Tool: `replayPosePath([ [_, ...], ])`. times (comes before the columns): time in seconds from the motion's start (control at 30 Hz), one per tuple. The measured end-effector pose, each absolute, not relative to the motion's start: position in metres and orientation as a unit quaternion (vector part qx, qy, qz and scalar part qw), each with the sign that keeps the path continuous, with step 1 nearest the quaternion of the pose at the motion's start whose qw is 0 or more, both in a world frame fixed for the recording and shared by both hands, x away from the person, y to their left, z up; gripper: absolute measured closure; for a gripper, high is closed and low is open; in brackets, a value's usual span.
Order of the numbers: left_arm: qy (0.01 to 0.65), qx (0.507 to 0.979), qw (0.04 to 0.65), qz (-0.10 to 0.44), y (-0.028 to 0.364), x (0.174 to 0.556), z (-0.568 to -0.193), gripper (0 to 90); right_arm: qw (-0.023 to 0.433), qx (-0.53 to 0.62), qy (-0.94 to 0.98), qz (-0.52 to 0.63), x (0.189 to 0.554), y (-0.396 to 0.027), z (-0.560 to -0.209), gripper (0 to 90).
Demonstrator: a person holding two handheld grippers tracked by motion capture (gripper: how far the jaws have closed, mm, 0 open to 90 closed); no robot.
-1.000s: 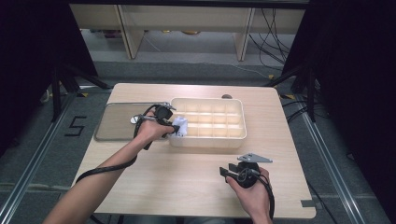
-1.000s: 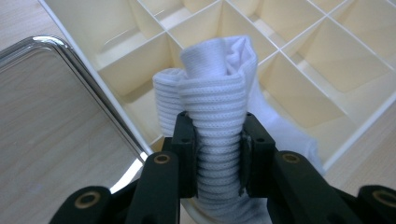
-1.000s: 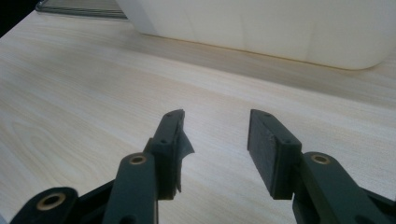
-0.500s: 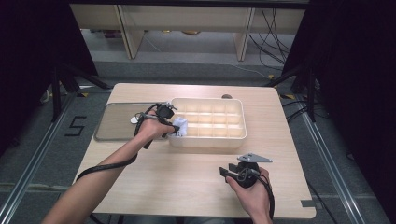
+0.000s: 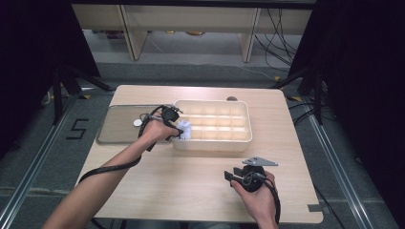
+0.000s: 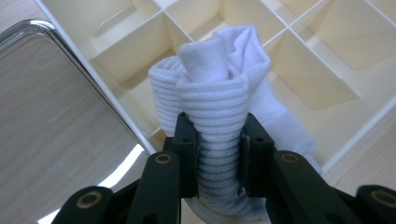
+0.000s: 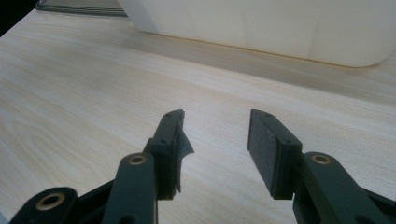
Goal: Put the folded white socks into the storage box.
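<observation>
Rolled white sock (image 6: 219, 112) sits clamped between the jaws of the left gripper (image 6: 218, 154), its ribbed cuff pinched at the middle and its folded top rising above the jaw tips. In the left gripper view the sock hangs over the corner cells of the cream divided organizer box (image 6: 327, 70), with its loose toe end trailing down toward 5 o'clock into a cell near the box's outer wall. At 9 o'clock from the jaws lies the shiny metal tray (image 6: 51, 116), just beside the box's edge.

From the high view, the left gripper (image 5: 177, 128) holds the sock (image 5: 185, 130) at the box's (image 5: 239, 138) left end, around 9 o'clock of the box, and the tray (image 5: 114, 126) lies alongside to the left on the wooden table (image 5: 191, 181).

The right gripper (image 7: 215, 140) rests released, jaws spread apart with bare tabletop between them. It sits near the table's front edge (image 5: 239, 177), at about 5 o'clock from the box, well apart from it.
</observation>
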State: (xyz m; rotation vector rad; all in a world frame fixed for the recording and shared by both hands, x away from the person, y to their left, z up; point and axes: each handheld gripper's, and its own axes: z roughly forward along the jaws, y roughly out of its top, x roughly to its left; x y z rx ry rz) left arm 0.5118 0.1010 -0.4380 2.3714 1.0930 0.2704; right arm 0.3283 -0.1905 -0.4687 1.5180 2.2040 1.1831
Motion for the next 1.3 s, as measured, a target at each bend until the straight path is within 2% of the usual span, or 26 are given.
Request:
replayPosePath([
  [0.87,0.407,0.879,0.228,0.098,0.0951,0.5137,-0.4368,72.3,0.106,0.516,0.749,0.402,0.3281,-0.1913,-0.468,55.7],
  [0.9,0.407,0.879,0.227,0.097,0.095,0.5139,-0.4368,72.3,0.095,0.53,0.742,0.4,0.326,-0.1891,-0.4669,55.7],
  [1.3,0.411,0.879,0.223,0.09,0.0942,0.5154,-0.4376,72.6,0.106,0.513,0.75,0.404,0.3286,-0.1909,-0.4691,55.6],
])
